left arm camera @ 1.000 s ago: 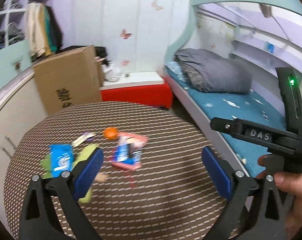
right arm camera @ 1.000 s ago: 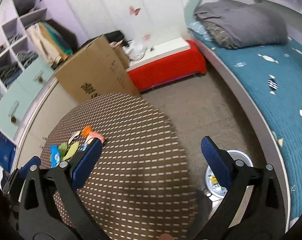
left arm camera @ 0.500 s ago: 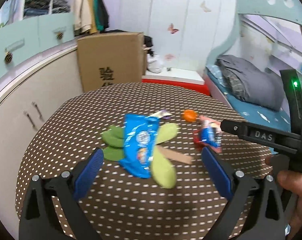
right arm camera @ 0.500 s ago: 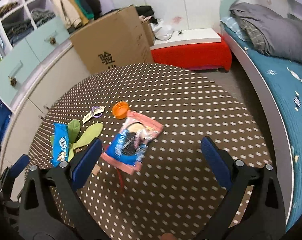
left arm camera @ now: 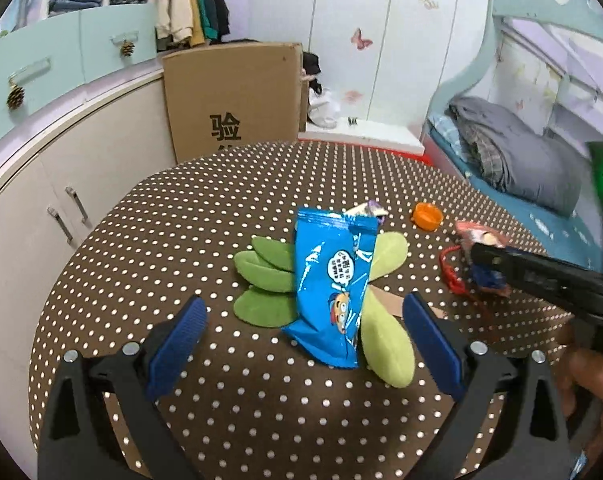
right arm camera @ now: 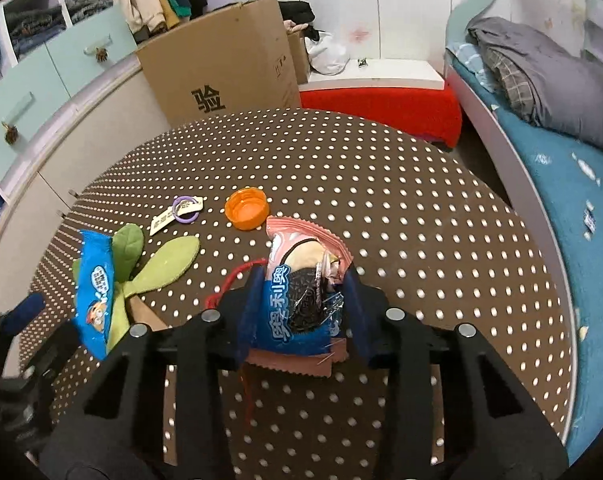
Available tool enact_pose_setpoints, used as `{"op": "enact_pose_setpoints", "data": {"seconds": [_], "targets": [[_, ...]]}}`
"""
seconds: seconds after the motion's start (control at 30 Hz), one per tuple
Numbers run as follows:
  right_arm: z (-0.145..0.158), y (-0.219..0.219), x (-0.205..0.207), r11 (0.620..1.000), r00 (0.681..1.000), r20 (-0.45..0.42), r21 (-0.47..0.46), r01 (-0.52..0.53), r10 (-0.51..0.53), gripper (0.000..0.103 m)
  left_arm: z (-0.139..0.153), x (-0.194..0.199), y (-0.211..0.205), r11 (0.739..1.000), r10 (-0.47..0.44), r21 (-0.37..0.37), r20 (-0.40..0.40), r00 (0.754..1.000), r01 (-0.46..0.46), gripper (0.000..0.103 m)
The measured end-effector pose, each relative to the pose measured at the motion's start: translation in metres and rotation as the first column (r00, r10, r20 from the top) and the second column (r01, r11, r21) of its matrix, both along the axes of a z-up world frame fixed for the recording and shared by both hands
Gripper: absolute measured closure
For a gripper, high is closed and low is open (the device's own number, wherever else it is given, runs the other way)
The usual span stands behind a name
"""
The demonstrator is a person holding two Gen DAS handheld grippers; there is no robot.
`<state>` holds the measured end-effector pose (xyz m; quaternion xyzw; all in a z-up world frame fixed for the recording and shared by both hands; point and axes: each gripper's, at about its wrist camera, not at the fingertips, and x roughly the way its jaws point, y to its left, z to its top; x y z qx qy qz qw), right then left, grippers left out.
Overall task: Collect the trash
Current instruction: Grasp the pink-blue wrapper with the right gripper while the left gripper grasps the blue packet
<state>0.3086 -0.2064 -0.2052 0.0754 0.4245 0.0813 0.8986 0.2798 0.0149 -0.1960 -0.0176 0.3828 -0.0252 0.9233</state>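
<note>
- Since the earlier frames, we have swung both cameras off the bed and floor and down over the round dotted table (right arm camera: 401,208); the litter that sat small and far off now fills both views.
- Our right gripper (right arm camera: 301,304), wide apart half a second ago, has just been closing, and its blue pads now press on either side of the pink-and-blue cookie wrapper (right arm camera: 301,292), which crumples between them near the middle of the table.
- Our left gripper (left arm camera: 301,336) hangs with its jaws well apart, the blue snack wrapper (left arm camera: 333,288) framed between them but not touched; that wrapper lies across the green fabric leaves (left arm camera: 261,276).
- Progress, as we judge it, is at the very start: one piece is clamped but not clearly lifted, and nothing has gone into a bin.
- Left on the table are the blue wrapper, the leaves, the orange bottle cap (right arm camera: 246,208), the small paper tag (right arm camera: 169,216) with a purple ring (right arm camera: 185,204) on it, and a red string (right arm camera: 237,276) trailing beside the cookie wrapper.
- No bin shows in either current view, so we cannot say where the trash must go.
- Whether the red string is tied to the cookie wrapper is hidden by the right gripper's fingers.
- A brown card scrap under the leaves is mostly covered, and the right hand at the edge of the left view is blurred.
</note>
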Motion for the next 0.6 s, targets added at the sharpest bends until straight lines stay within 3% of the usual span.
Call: {"op": "enact_pose_setpoints", "data": {"seconds": [0.13, 0.23, 0.33, 0.6], "targets": [[0.002, -0.016, -0.013, 0.999, 1.000, 0.014, 0.041, 0.012, -0.012, 0.064, -0.011, 0.013, -0.001, 0.999, -0.013, -0.031, -0.054, 0.998, 0.011, 0.008], [0.005, -0.028, -0.021, 0.998, 1.000, 0.021, 0.058, 0.014, -0.015, 0.064, -0.016, 0.017, 0.003, 0.996, -0.042, -0.087, -0.084, 0.996, 0.035, 0.053], [0.007, -0.038, -0.027, 0.997, 1.000, 0.024, 0.073, 0.015, -0.017, 0.064, -0.016, 0.012, 0.004, 0.993, -0.061, -0.108, -0.079, 0.995, 0.053, 0.076], [0.010, -0.054, -0.047, 0.996, 0.999, 0.035, 0.094, 0.004, -0.007, 0.064, -0.016, -0.016, 0.013, 0.984, -0.090, -0.160, -0.041, 0.995, 0.082, 0.083]]}}
